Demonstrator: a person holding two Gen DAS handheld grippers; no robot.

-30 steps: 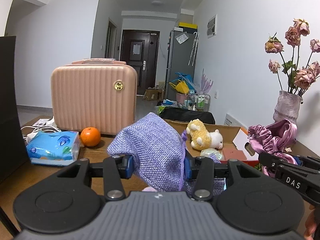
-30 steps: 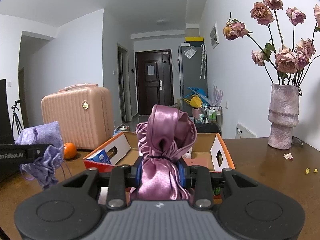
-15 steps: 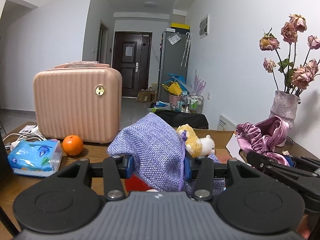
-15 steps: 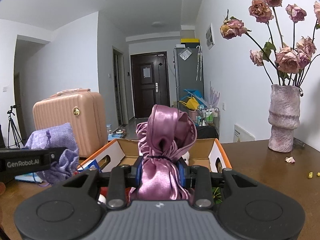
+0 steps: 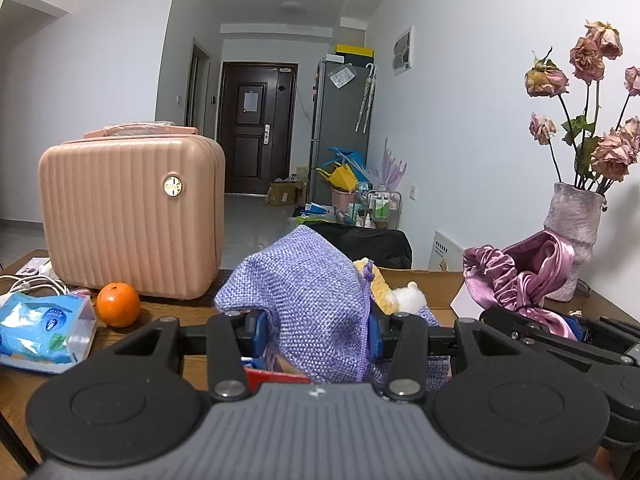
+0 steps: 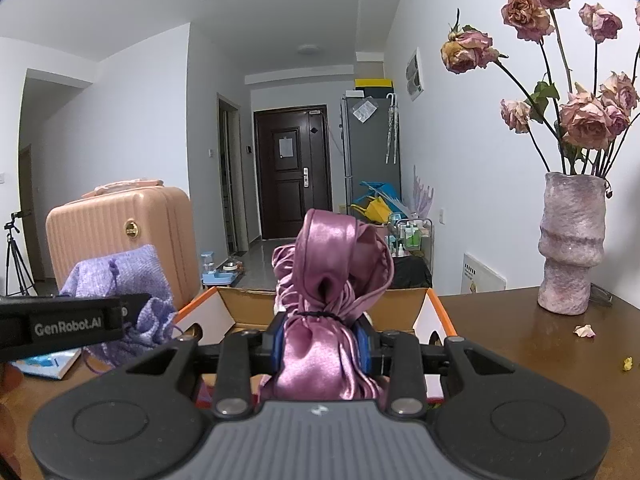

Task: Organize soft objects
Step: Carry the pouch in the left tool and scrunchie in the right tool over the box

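My left gripper (image 5: 316, 330) is shut on a lilac woven drawstring pouch (image 5: 308, 300), held above the near edge of an open cardboard box (image 5: 424, 280). A yellow and white plush toy (image 5: 396, 292) lies in that box, half hidden behind the pouch. My right gripper (image 6: 322, 340) is shut on a pink satin bonnet (image 6: 332, 280), held up over the box (image 6: 436, 312) with orange edges. Each wrist view also shows the other load: the bonnet (image 5: 520, 276) at right, the pouch (image 6: 120, 276) at left.
A pink ribbed suitcase (image 5: 128, 216) stands at the back left of the wooden table (image 6: 520, 340). An orange (image 5: 118, 304) and a blue tissue pack (image 5: 44, 332) lie in front of it. A stone vase (image 6: 572, 244) of dried roses stands at right, with fallen petals (image 6: 584, 331) nearby.
Both grippers have shifted sideways to the right over the box with their loads still held. The suitcase, orange and tissue pack slid left in the left wrist view.
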